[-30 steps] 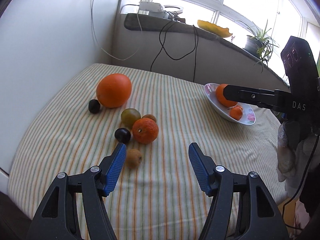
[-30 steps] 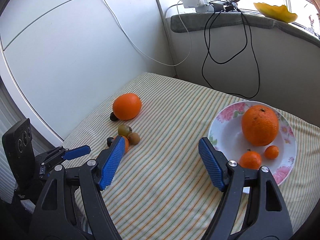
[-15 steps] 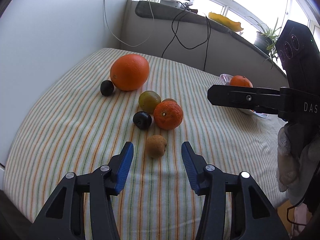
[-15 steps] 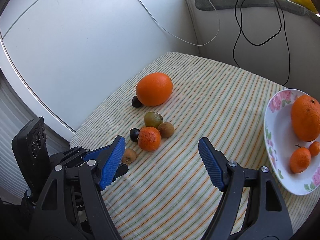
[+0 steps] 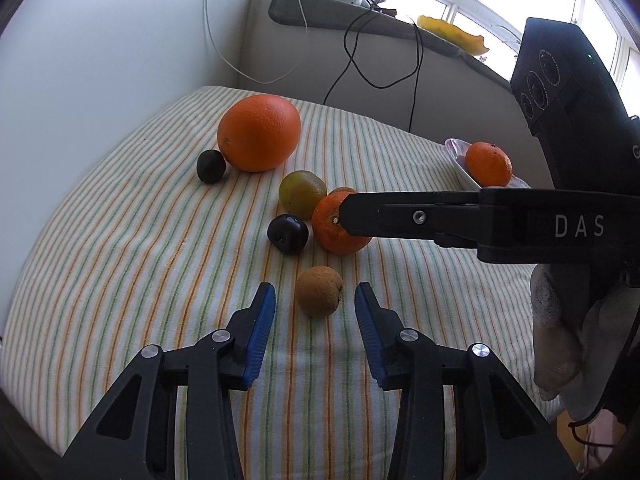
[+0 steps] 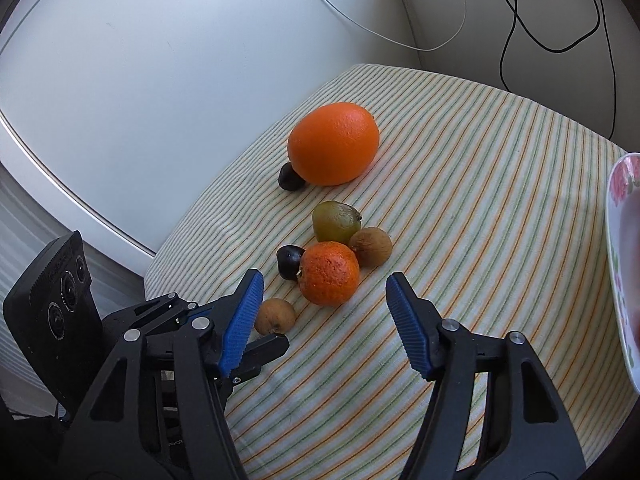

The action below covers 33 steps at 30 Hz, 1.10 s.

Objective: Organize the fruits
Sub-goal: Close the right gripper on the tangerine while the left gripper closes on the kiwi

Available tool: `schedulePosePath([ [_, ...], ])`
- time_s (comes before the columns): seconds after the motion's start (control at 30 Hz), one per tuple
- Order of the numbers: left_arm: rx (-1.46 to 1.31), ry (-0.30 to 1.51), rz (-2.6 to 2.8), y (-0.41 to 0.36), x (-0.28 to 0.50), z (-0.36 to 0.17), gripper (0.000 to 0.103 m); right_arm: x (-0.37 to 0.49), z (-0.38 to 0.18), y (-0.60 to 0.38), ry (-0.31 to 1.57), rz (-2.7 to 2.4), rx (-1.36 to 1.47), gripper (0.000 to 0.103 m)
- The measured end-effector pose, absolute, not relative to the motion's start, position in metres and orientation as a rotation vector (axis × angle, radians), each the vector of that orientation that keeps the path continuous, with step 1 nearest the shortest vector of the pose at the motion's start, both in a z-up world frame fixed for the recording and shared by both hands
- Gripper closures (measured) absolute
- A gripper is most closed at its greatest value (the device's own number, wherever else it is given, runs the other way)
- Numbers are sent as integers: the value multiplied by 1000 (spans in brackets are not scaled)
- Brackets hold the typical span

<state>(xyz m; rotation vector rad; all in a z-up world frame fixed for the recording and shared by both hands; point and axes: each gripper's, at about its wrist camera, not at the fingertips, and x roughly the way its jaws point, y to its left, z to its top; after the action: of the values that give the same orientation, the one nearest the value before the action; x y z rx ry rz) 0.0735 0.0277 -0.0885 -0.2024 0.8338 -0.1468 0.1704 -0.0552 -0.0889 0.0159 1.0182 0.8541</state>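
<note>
Fruit lies on a striped cloth (image 5: 120, 264): a big orange (image 5: 259, 132), two dark plums (image 5: 211, 165) (image 5: 287, 234), a green fruit (image 5: 302, 192), a mandarin (image 5: 332, 230) and a small brown fruit (image 5: 319, 296). My left gripper (image 5: 315, 308) is open, its tips either side of the small brown fruit, apart from it. My right gripper (image 6: 324, 296) is open just short of the mandarin (image 6: 329, 273). A flowered plate (image 6: 618, 240) at the right edge holds an orange (image 5: 488, 163).
A white wall (image 6: 160, 60) borders the cloth on the left. Cables (image 5: 360, 60) hang from a sill at the back. The right gripper's arm (image 5: 460, 216) crosses the left wrist view over the mandarin. Another brown fruit (image 6: 371, 246) touches the mandarin.
Both grippers have moved forward toward the fruit cluster. The left gripper's jaws have narrowed around the small brown fruit. The right gripper swung left, away from the plate.
</note>
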Motion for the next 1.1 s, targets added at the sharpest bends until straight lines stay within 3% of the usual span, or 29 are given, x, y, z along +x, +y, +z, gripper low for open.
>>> schedulePosePath([
  [0.23, -201, 837, -148, 25, 76, -89, 64, 176, -98, -49, 1057, 852, 35, 45],
  [0.63, -193, 835, -140, 26, 79, -91, 76, 179, -108, -41, 1084, 849, 19, 65],
  [1.1, -195, 827, -151, 26, 79, -92, 80, 173, -105, -49, 1068, 854, 34, 66],
])
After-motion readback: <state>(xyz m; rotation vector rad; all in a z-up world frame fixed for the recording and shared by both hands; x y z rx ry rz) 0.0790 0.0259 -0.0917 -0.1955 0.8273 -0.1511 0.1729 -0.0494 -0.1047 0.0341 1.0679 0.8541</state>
